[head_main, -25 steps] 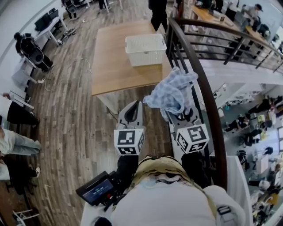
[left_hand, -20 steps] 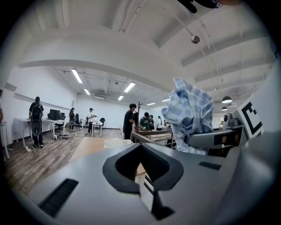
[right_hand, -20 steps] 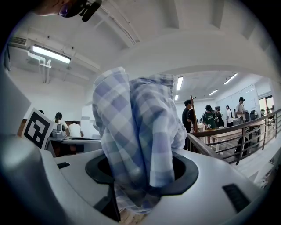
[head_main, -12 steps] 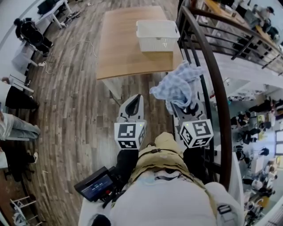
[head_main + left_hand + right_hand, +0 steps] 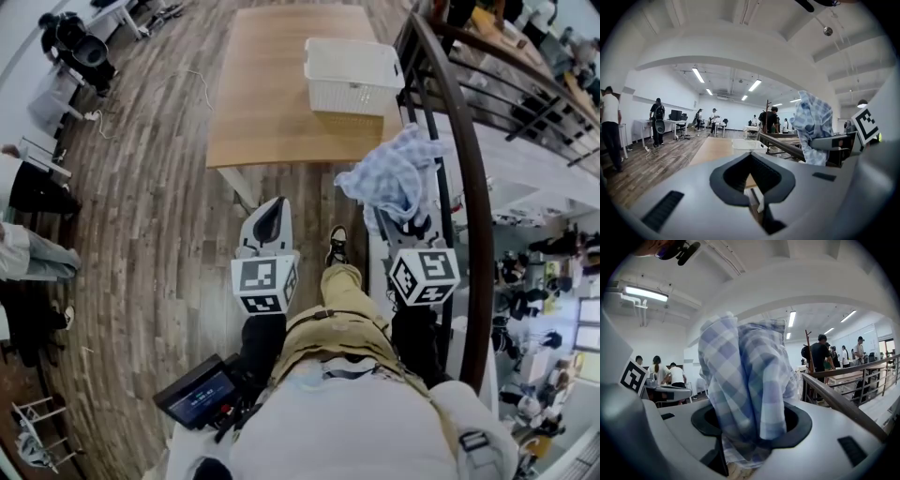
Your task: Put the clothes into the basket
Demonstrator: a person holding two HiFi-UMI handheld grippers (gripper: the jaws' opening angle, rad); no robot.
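Note:
A white lattice basket (image 5: 354, 75) stands at the right end of a wooden table (image 5: 267, 103) ahead of me; it shows small and far in the left gripper view (image 5: 746, 146). A blue-and-white checked cloth (image 5: 394, 178) bunches up out of my right gripper (image 5: 403, 217), which is shut on it. That cloth (image 5: 740, 371) fills the right gripper view between the jaws of the right gripper (image 5: 750, 427). My left gripper (image 5: 267, 217) is held beside it, level, shut with nothing in it (image 5: 751, 157). Both grippers hang over the floor, short of the table.
A dark curved railing (image 5: 469, 187) runs close along my right, with a lower floor beyond it. The floor is wooden planks. People stand at the far left (image 5: 28, 187), and a person's shoe (image 5: 337, 246) shows between the grippers.
The table and basket have shifted toward me and to the right as the view moves forward. A shoe has come into sight. The right gripper still holds the cloth.

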